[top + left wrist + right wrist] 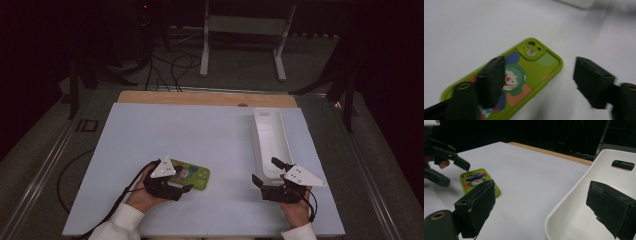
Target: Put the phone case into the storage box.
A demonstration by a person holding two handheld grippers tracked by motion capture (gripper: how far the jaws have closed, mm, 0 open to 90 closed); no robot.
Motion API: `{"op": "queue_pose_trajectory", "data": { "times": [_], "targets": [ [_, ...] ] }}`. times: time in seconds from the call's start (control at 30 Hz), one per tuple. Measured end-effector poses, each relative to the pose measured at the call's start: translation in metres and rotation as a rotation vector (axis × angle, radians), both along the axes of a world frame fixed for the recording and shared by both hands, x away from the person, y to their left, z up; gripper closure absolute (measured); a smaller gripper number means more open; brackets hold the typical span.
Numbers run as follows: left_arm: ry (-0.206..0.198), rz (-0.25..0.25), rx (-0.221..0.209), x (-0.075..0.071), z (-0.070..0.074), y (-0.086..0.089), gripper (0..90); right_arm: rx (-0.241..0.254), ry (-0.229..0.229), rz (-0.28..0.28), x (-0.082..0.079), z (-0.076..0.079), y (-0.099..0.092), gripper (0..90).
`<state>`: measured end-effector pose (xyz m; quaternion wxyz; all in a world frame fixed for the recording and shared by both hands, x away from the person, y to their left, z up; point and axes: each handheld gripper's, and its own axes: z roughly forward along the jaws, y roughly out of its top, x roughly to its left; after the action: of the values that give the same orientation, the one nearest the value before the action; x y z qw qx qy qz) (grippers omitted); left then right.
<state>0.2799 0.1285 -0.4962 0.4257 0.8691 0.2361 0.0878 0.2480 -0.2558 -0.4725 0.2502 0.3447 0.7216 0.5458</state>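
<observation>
A green phone case [192,176] printed with a cartoon clown lies flat near the table's front left. In the left gripper view the phone case [534,67] has its camera cutouts at the far end. My left gripper [182,182] hangs low over its near end, open: one jaw is above the case and the other is over bare table beside it [540,63]. The right gripper view shows that gripper [455,174] beside the case [475,178]. My right gripper [265,170] is open and holds nothing, with its jaws on either side of the white tray's near wall [541,190].
The long white tray [256,140] runs front to back at the table's right and looks empty; a handle slot pierces its far end [622,165]. The white board [175,130] covers the table, with a wooden strip [200,97] behind it. A white stand [245,25] and cables lie on the floor beyond.
</observation>
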Motion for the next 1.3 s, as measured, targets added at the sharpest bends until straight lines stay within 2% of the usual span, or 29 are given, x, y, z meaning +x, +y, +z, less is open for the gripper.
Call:
{"op": "queue_pose_trajectory", "data": {
  "times": [0.13, 0.23, 0.43, 0.87, 1.1, 1.3],
  "targets": [
    [0.026, -0.075, 0.012, -0.002, 0.0, -0.013, 47.2, 0.001, 0.001, -0.002, 0.0, 0.0, 0.0, 8.7],
    [0.035, -0.127, 0.048, -0.003, -0.002, -0.025, 61.2, 0.001, 0.0, -0.002, 0.0, 0.0, 0.0, 8.6],
    [0.059, -0.173, 0.084, -0.003, -0.009, -0.034, 89.3, 0.002, -0.001, -0.006, 0.0, 0.0, -0.001, 8.6],
    [0.059, -0.179, 0.155, -0.001, -0.018, -0.046, 90.0, 0.001, -0.001, -0.005, 0.0, 0.0, -0.001, 8.7],
    [0.025, -0.159, 0.185, 0.002, -0.019, -0.049, 90.0, 0.003, 0.001, -0.008, 0.001, 0.0, -0.001, 8.7],
    [0.007, -0.075, 0.184, 0.013, -0.018, -0.054, 90.0, 0.001, 0.001, -0.004, 0.001, 0.0, 0.0, 8.7]
  ]
}}
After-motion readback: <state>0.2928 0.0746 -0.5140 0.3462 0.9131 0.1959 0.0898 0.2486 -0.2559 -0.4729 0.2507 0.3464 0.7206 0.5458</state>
